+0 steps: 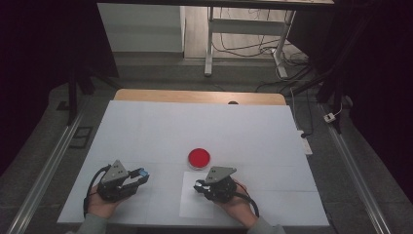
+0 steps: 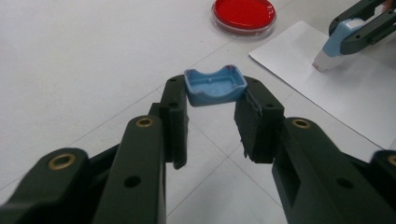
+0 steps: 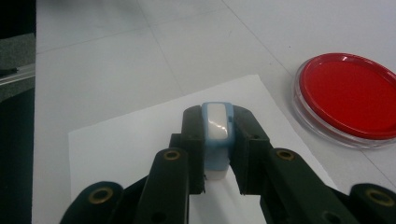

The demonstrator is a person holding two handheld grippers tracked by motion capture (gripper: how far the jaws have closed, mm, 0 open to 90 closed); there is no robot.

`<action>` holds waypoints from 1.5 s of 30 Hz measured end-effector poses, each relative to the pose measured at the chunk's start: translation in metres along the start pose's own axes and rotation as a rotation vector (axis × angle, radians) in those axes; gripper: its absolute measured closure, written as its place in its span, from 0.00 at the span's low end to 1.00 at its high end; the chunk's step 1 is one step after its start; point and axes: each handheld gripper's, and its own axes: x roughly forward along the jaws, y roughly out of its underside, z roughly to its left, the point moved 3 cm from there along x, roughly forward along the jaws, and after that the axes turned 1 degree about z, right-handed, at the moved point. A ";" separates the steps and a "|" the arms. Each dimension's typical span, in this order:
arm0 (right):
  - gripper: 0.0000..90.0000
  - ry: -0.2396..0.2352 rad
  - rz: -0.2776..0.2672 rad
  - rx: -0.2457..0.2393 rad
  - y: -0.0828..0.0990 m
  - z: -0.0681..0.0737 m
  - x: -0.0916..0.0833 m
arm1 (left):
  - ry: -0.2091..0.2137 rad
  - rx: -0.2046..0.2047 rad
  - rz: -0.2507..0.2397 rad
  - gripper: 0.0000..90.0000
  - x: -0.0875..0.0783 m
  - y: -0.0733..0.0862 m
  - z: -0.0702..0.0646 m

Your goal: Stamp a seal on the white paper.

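Note:
My left gripper (image 2: 215, 93) is shut on a small hollow blue cap (image 2: 215, 86), held at the jaw tips just above the table; it is at the lower left of the high view (image 1: 140, 174). My right gripper (image 3: 217, 121) is shut on a small blue-and-white tool (image 3: 217, 135). In the left gripper view that tool (image 2: 334, 46) tilts down with its white tip on a white paper sheet (image 2: 345, 93). A round red dish (image 1: 199, 158) with a clear rim lies just beyond the paper (image 1: 195, 202), between the two grippers.
The white-covered table (image 1: 146, 126) ends in a wooden strip at the far side. Beyond it stand desk legs (image 1: 209, 44) and loose cables (image 1: 292, 58) on the floor. Metal rails (image 1: 44, 180) run along both sides of the table.

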 end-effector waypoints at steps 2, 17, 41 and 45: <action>0.84 0.002 0.004 -0.006 0.000 0.000 0.000 | 0.001 0.000 0.000 0.72 0.000 0.000 0.000; 0.84 0.000 0.009 -0.005 -0.001 0.000 0.000 | -0.004 -0.002 -0.002 0.72 -0.001 0.000 0.001; 0.84 -0.009 -0.005 0.004 -0.006 0.000 -0.004 | -0.004 -0.006 -0.003 0.72 -0.001 0.000 0.003; 0.84 0.000 -0.027 0.002 -0.010 0.001 -0.008 | -0.003 -0.005 -0.002 0.72 -0.001 0.001 0.003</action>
